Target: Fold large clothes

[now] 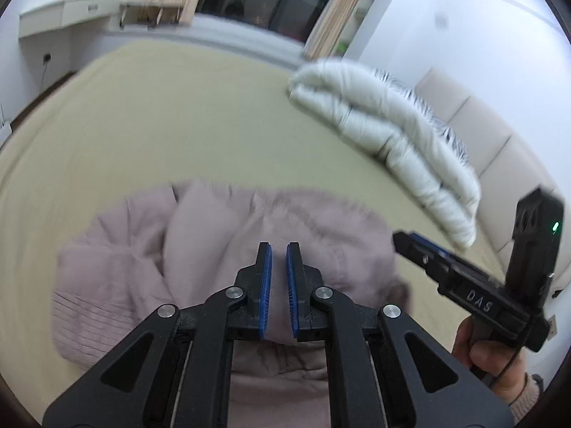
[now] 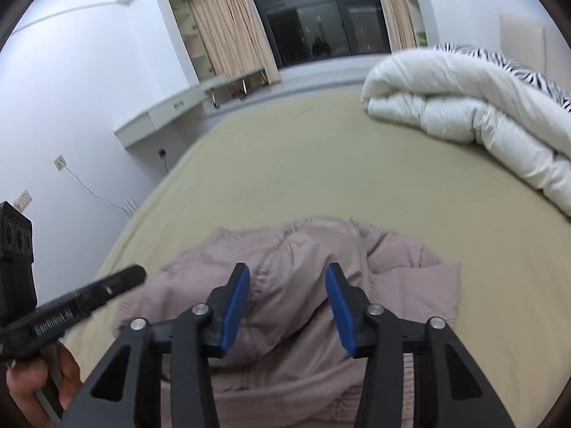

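Mauve garment crumpled beneath open right tool.

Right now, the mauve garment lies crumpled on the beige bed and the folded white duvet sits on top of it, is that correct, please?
Not quite. The mauve garment does lie crumpled on the beige bed, but the folded white duvet is not on top of it: it sits apart, farther up the bed near the headboard side, with bare sheet between them. The right wrist view shows the gap plainly.

Bed bare beyond garment — duvet blocks right.
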`<control>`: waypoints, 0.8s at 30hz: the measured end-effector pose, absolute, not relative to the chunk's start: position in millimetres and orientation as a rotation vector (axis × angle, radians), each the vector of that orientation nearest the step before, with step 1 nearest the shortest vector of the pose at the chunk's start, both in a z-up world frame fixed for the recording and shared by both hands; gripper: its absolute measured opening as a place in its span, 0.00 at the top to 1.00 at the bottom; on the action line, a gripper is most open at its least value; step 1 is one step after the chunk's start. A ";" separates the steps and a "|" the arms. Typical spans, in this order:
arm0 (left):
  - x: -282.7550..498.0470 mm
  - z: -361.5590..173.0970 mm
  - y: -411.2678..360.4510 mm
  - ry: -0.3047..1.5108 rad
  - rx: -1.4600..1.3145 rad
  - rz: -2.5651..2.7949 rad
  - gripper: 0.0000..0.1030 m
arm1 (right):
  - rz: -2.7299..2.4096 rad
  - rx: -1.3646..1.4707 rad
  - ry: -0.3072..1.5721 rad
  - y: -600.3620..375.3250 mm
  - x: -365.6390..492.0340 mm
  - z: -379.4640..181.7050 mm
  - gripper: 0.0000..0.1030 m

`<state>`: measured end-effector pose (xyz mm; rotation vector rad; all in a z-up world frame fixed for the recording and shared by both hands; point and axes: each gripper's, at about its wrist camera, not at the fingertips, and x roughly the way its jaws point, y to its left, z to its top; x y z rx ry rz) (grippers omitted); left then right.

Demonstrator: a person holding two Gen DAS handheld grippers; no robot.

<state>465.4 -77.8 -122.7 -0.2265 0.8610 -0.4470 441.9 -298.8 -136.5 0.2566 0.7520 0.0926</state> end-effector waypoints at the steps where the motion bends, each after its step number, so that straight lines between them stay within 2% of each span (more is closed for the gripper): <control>1: 472.1 -145.7 -83.3 0.920 -0.199 -0.433 0.93 | 0.078 0.230 0.807 -295.4 452.7 -156.2 0.54; 4: 473.1 -215.0 -85.6 1.049 -0.171 -0.385 0.93 | 0.033 0.192 0.954 -288.3 454.6 -223.6 0.54; 6: 467.2 -233.1 -78.6 1.039 -0.185 -0.399 0.93 | 0.057 0.124 0.876 -283.5 438.1 -238.6 0.54; 11: 467.7 -202.3 -57.3 0.990 -0.254 -0.410 0.93 | 0.080 0.142 0.866 -295.5 423.7 -213.9 0.56; 15: 470.2 -150.7 -56.6 0.832 -0.231 -0.414 0.93 | 0.057 0.174 0.705 -306.9 428.7 -159.5 0.56; 18: 494.0 -148.0 -71.3 0.856 -0.188 -0.421 0.93 | 0.064 0.161 0.688 -297.8 455.4 -144.3 0.56; 20: 510.2 -163.7 -80.2 0.913 -0.167 -0.399 0.93 | 0.067 0.148 0.747 -291.7 484.4 -160.5 0.56; 24: 522.5 -214.7 -83.2 1.002 -0.156 -0.386 0.93 | 0.036 0.098 0.896 -287.6 520.9 -234.3 0.56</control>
